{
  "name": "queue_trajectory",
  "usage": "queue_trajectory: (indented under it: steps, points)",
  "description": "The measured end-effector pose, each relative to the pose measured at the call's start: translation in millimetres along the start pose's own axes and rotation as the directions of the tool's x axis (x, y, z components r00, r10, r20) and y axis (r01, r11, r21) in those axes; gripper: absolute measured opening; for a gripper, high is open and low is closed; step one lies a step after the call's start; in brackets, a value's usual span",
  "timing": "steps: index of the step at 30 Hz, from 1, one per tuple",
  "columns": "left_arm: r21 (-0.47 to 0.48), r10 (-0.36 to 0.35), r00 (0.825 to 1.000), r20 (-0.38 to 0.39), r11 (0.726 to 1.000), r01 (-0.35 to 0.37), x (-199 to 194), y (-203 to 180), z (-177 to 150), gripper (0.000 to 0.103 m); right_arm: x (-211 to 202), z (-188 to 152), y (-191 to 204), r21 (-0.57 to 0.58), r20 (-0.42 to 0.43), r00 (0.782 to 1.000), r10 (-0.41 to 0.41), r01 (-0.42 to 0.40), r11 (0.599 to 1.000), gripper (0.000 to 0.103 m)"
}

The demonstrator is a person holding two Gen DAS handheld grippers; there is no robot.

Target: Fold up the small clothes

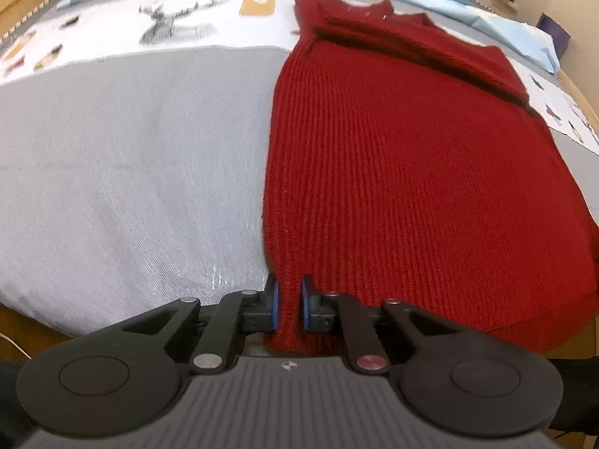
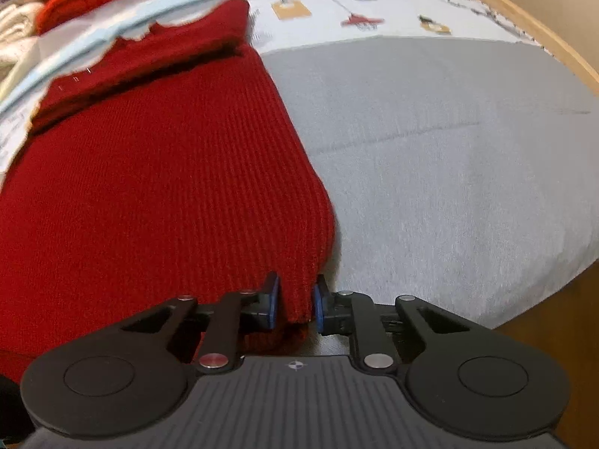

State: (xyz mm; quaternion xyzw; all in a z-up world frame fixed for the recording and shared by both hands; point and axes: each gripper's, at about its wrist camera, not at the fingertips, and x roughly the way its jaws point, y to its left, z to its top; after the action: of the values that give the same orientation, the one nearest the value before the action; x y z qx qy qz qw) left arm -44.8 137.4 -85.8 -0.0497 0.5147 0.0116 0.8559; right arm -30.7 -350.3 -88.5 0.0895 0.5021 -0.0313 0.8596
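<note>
Now, from the left wrist, the left gripper is clenched on the near left hem corner of the red sweater, knit fabric filling the narrow gap between its blue pads. The sweater lies flat on a grey cloth, its far end folded over into a band. Beyond it lies a white printed cloth with a deer drawing and a tan tag.

From the right wrist, the right gripper is likewise clenched on the sweater, at the near right hem corner, which is bunched between the pads. Grey cloth spreads out to the right. A wooden edge curves along the far right side.
</note>
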Motion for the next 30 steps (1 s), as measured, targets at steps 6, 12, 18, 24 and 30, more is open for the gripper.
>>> queue_trajectory:
  steps: [6, 12, 18, 24, 30]
  points:
    - [-0.016, -0.119, 0.985, 0.121, 0.992, 0.122, -58, 4, 11, 0.009, -47, 8, 6, -0.001, 0.173, 0.973, 0.15, -0.153, 0.988, 0.017]
    - [0.006, -0.259, 0.941, 0.219, 0.964, 0.264, -133, 22, 26, 0.008, -112, 18, -1, 0.001, 0.282, 0.91, 0.305, -0.318, 0.948, 0.015]
    - [-0.01, -0.366, 0.886, 0.283, 0.923, 0.385, -208, 74, 12, 0.008, -178, 14, -27, 0.012, 0.345, 0.847, 0.405, -0.435, 0.9, 0.015]
    - [-0.117, -0.452, 0.836, 0.313, 0.855, 0.506, -218, 111, 28, 0.008, -221, 3, -51, 0.022, 0.377, 0.798, 0.47, -0.515, 0.857, 0.014]
    - [-0.174, -0.344, 0.914, 0.214, 0.908, 0.382, -118, 101, 110, 0.007, -157, 61, -39, 0.116, 0.323, 0.84, 0.436, -0.492, 0.863, 0.014]
